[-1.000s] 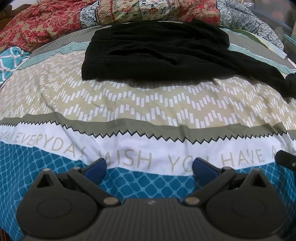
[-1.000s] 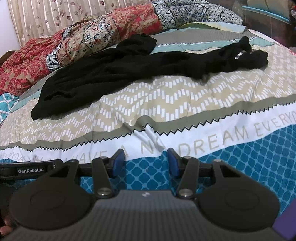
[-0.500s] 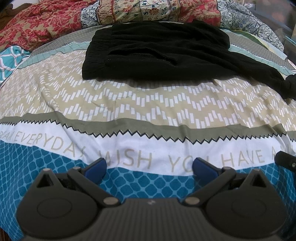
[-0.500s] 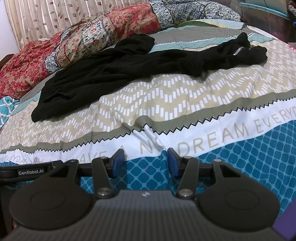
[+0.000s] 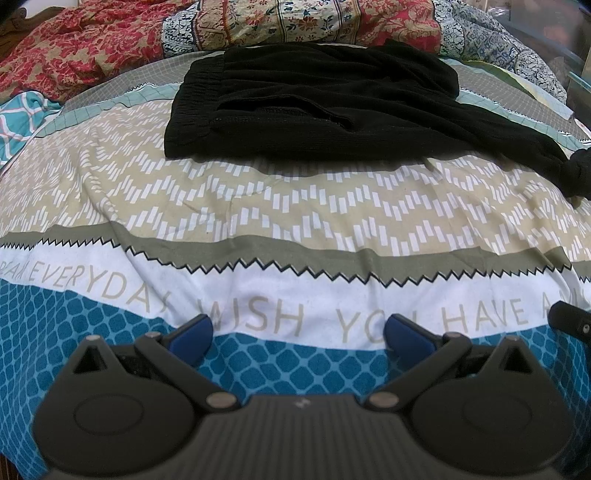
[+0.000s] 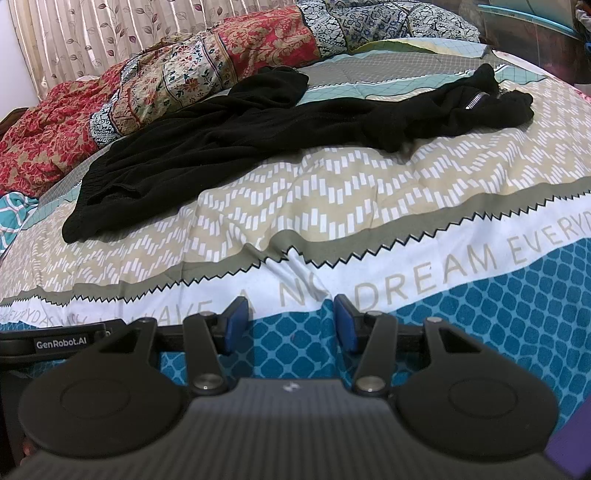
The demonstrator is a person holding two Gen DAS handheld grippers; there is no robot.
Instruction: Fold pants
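Black pants [image 5: 314, 107] lie spread across the far half of the bed, waistband to the left and legs trailing right. In the right wrist view the pants [image 6: 229, 147] run from lower left to a bunched leg end with a silver zipper [image 6: 474, 100] at the upper right. My left gripper [image 5: 297, 336] is open and empty above the blue patterned part of the bedspread, well short of the pants. My right gripper [image 6: 290, 325] is open and empty, also over the blue part and apart from the pants.
The patterned bedspread [image 5: 295, 221] with printed words covers the bed. A red and floral quilt [image 6: 184, 74] is piled along the far edge behind the pants. A leaf-print curtain [image 6: 92, 33] hangs beyond. My left gripper's body [image 6: 55, 343] shows at the left of the right wrist view.
Both grippers have crept slightly forward toward the pants and the right view has tilted a little. Both stay open and empty. The pants have not moved.
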